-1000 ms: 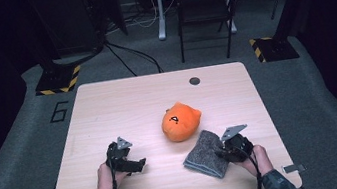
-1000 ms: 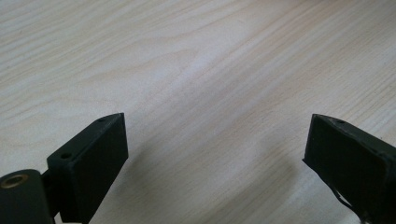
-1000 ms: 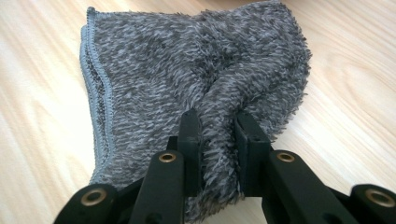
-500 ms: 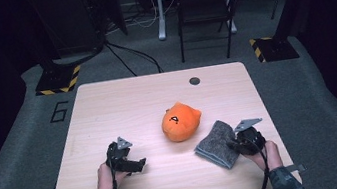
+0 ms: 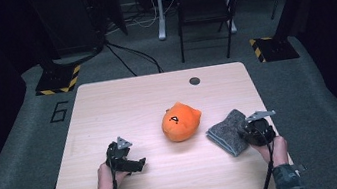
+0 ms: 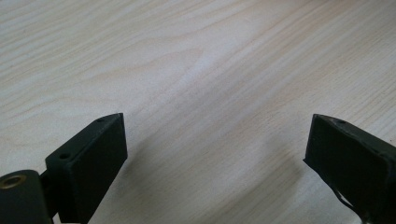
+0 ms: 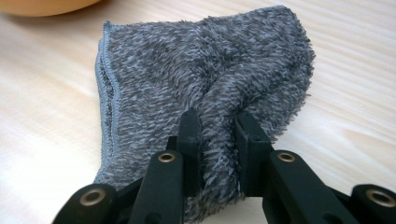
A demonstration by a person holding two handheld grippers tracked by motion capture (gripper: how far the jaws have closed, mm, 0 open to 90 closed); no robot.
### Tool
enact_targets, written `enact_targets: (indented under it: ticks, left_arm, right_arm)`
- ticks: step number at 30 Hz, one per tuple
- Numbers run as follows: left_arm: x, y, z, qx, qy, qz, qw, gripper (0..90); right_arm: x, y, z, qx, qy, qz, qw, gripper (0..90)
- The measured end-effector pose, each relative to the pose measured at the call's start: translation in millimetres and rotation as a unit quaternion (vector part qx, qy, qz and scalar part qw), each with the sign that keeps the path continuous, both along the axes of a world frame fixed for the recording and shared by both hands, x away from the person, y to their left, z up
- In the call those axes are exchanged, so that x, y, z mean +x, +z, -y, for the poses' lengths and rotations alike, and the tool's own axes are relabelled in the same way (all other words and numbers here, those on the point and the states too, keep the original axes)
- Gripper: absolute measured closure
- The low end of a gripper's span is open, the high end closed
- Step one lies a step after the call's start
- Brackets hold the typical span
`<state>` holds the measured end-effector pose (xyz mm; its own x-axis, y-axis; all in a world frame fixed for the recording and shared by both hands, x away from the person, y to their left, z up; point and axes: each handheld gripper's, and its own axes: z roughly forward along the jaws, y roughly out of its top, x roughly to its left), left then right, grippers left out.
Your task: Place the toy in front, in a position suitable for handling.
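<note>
The right gripper (image 7: 217, 135) is clenched on a pinched-up ridge of the grey cloth (image 7: 201, 74), its black jaws pressing the fuzzy fold from both sides; in the high view that cloth (image 5: 227, 131) lies folded on the wooden table (image 5: 123, 106) near its right edge, just beside the orange plush toy (image 5: 179, 121) (the two look close but apart); the left gripper (image 6: 215, 140) rests low over bare wood toward the near left of the table, its jaws spread wide with nothing between them; a small dark disc (image 5: 195, 81) sits near the far edge.
</note>
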<state>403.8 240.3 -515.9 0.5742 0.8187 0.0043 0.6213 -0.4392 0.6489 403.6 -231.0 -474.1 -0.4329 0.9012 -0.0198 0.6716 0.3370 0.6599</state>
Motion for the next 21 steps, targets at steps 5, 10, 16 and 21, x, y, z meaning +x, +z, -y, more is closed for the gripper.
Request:
enact_targets:
  ticks: [5,10,16,21]
  left_arm:
    - [0.0,0.0,-0.2,0.001,0.001,0.0,1.0,5.3]
    - [0.1,0.2,-0.8,-0.001,0.001,-0.003,1.0,5.3]
    - [0.0,0.8,-0.9,0.0,0.003,0.0,1.0,5.4]
    - [0.0,1.1,-1.4,0.001,0.002,0.001,1.0,5.4]
  right_arm:
    - [8.7,-1.2,7.2,0.0,-0.039,0.001,0.9992,73.7]
    - [14.9,-2.7,12.8,0.004,-0.063,-0.001,0.998,73.5]
    - [21.1,-10.6,17.8,0.005,-0.081,-0.017,0.9965,70.1]
    - [24.5,-17.5,18.0,-0.006,-0.088,-0.033,0.9956,47.0]
